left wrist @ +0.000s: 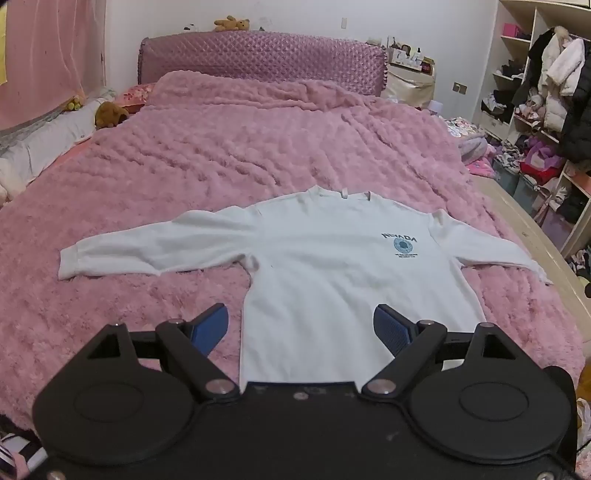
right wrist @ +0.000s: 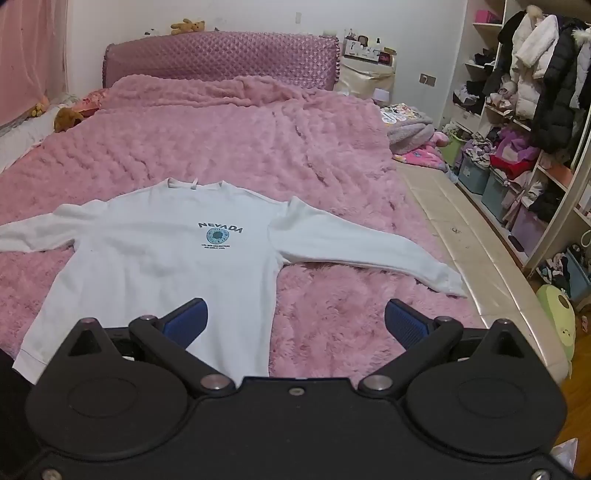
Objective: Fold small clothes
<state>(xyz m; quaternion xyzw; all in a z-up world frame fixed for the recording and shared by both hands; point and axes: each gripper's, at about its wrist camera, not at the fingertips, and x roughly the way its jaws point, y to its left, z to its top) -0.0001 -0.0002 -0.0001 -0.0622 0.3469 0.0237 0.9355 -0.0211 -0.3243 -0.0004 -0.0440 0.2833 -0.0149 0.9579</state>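
Ahead of my 2 claws, the white sweatshirt (left wrist: pixel 332 266) lies flat on the pink blanket (left wrist: pixel 221 147), sleeves spread for folding. My left claw (left wrist: pixel 300 326) and right claw (right wrist: pixel 293 320) both gape empty above its hem.

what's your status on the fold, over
Left gripper open, right gripper open, both empty. White sweatshirt spread flat on pink blanket, sleeves out, unfolded. Nothing in the way.

We see a pink blanket (left wrist: pixel 229 147) covering the bed, a quilted headboard (left wrist: pixel 262 57) topped by a teddy (left wrist: pixel 232 24), and cluttered shelves (right wrist: pixel 532 122) alongside.
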